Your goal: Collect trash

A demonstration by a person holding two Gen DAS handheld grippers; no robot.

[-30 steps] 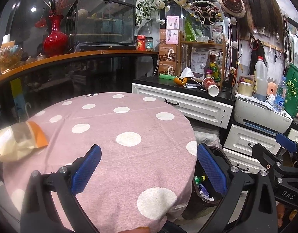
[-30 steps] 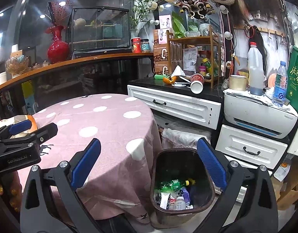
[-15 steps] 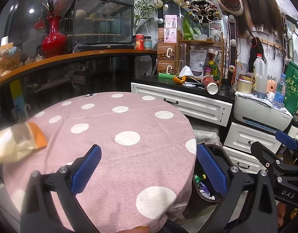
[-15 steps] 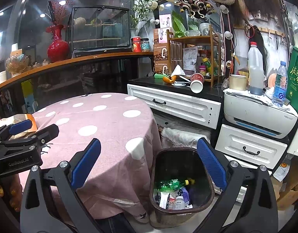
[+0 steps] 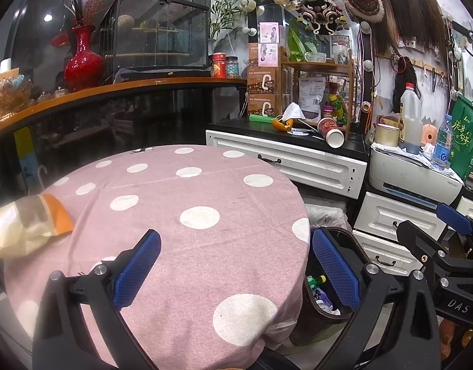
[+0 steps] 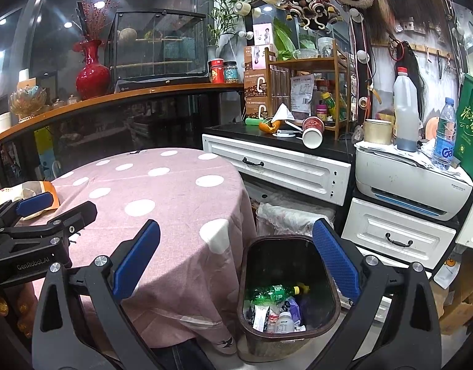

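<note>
While both tools hang above the near edge of the scene, nothing is held in either of them. The left hand-held gripper [image 5: 234,273] has its blue fingers wide apart over the pink dotted cloth of the desk [image 5: 187,209], and the right hand-held gripper [image 6: 234,273] is also wide, with its right finger above the trash bin [image 6: 333,293] that stands on the floor just beside the desk, on the right.

The bin already contains a green bottle [image 6: 271,293] and several small wrappers. On the desk, at the left side and a little farther than the left fingers, lies a crumpled snack bag [image 5: 26,222] with an orange corner; I judge it to be the next piece of trash. It is well apart from the bin, with almost the whole desk between them.

Farther away, on the black top of the white cabinet [image 5: 298,166], a paper cup [image 5: 330,132] lies on its side near an orange peel [image 5: 281,124] and a folded white tissue [image 5: 292,111]. These could also be trash.

The risks, as I see them: the bag is thin and soft, so fingers closing flat on the cloth may pinch the tablecloth together with it and pull the cloth. A shallow grip at one corner may let the bag slip during the carry across the desk. The bin opening is partly under the desk edge, so a release too early would drop the bag on the cloth or the floor.
</note>
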